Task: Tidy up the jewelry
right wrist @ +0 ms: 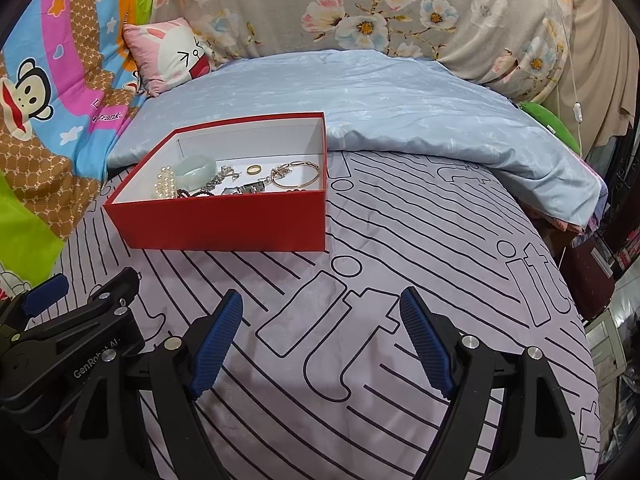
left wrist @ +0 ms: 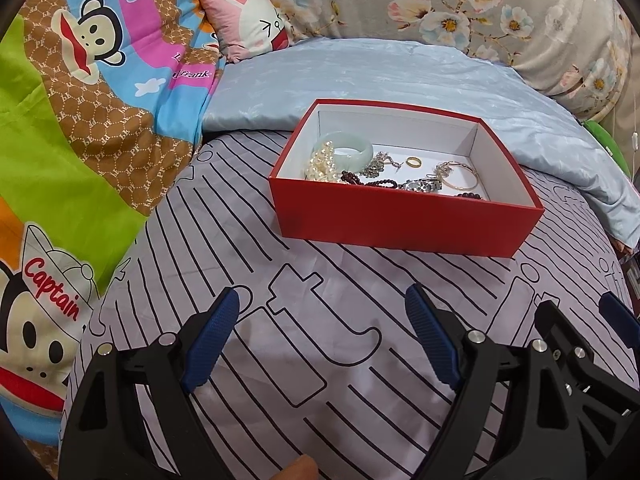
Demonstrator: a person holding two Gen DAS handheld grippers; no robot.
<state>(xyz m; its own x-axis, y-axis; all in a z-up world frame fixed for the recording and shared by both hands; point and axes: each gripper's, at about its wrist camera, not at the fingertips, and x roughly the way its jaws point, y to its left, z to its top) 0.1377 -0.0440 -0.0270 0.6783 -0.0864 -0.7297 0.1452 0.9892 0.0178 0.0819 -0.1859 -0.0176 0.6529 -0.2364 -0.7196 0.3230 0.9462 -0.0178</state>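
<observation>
Lilac bedding printed with black stripes and outlined letters covers the bed (left wrist: 320, 264), and on it sits an open red box (left wrist: 400, 220) with white inner walls. Jewelry lies loose on its floor: a pale green bangle (left wrist: 348, 151) at the left, leaning on a cluster of pearls (left wrist: 320, 164); a dark red bead strand (left wrist: 372, 181) along the near wall; a gold ring (left wrist: 413, 162) lying alone toward the back; a silver watch (left wrist: 420, 185); and a thin gold bangle (left wrist: 464, 176) at the right end (tangled with some small chain pieces too fine to tell apart).

Behind the box a light blue quilt (left wrist: 400, 76) is folded across the bed, with a floral cover (left wrist: 480, 12) beyond it. A pink cartoon pillow (left wrist: 248, 20) sits at the back left, beside a bright monkey-print blanket (left wrist: 80, 92).

Both tools hover low over the bedding on the near side of the box, well apart from it. The left hand-held gripper (left wrist: 324, 340) has its blue pads spread wide with nothing between them. The right hand-held gripper (right wrist: 322, 340) stands just beside it, its jaws likewise wide and empty.
</observation>
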